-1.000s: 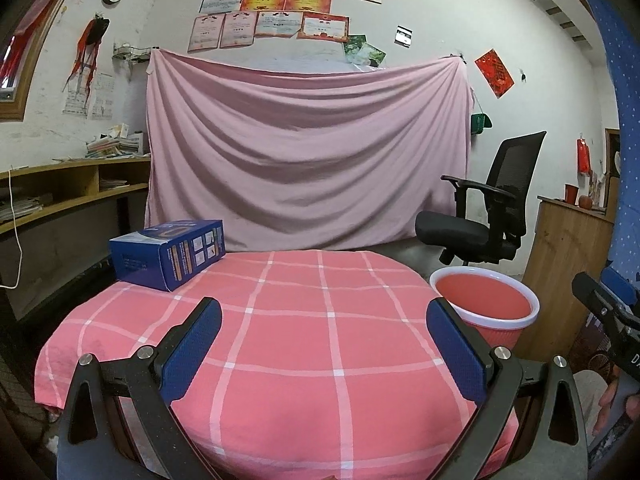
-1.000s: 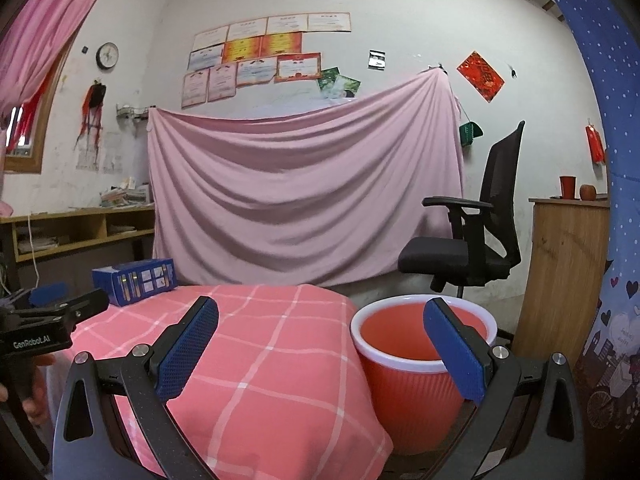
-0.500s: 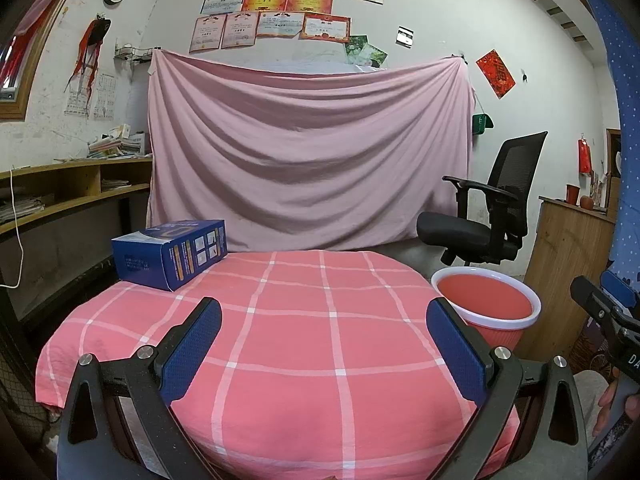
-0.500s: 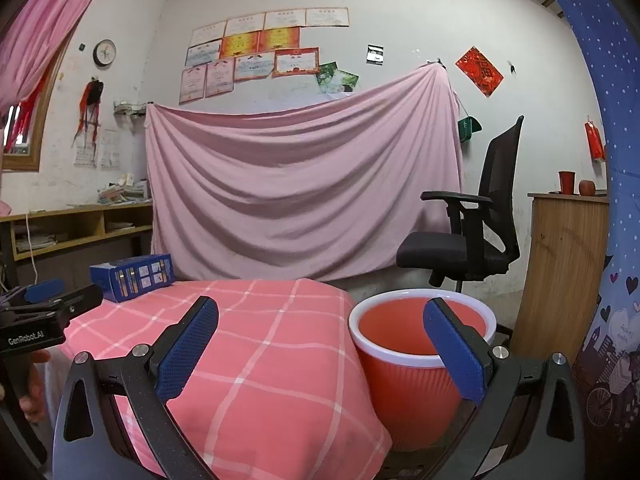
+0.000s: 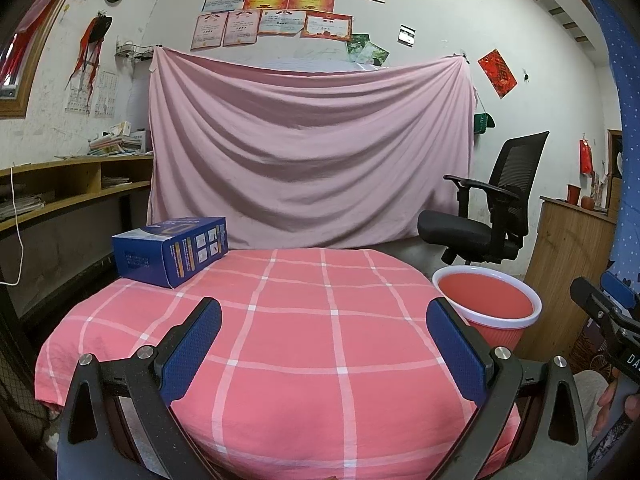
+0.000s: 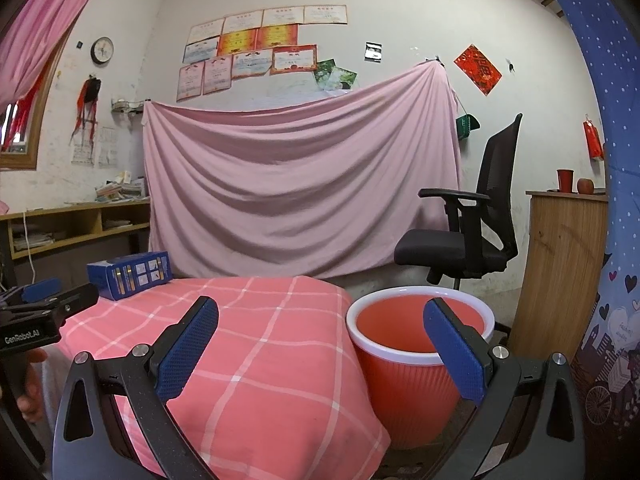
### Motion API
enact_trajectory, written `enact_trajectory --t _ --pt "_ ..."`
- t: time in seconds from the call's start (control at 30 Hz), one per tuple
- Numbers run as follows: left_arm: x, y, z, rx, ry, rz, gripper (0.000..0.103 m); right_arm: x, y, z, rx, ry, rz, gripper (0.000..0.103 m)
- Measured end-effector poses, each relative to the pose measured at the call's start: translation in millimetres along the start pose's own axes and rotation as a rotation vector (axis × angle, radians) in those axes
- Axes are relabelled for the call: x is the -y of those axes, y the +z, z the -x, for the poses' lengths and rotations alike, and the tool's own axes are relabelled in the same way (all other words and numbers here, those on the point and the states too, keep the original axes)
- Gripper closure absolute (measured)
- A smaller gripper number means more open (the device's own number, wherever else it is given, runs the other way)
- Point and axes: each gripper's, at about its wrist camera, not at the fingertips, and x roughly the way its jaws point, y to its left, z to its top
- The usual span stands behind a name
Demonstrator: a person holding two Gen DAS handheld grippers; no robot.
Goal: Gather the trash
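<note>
Both my claws, left claw (image 5: pixel 324 336) and right claw (image 6: pixel 320 338), are wide and empty; next I reach the blue box (image 5: pixel 172 250), then the bin (image 6: pixel 416 360).

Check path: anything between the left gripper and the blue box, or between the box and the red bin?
Nothing visible. Left gripper is open with only bare checked tablecloth between it and the blue box. From box to the red bin beside the table, cloth is also bare.

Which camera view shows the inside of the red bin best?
The right wrist view: the red bin stands close, its opening and ribbed wall both plain, though one finger crosses its rim. The left wrist view shows it farther off at the table's right, mostly its rim.
</note>
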Motion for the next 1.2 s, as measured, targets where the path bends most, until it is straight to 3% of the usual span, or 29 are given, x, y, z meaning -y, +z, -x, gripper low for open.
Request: enact_trajectory --t 1.2 --pt "1.0 -2.1 -0.9 -0.002 0.006 0.007 0.003 0.3 -4.8 -3.2 -0.013 0.003 -0.004 0.0"
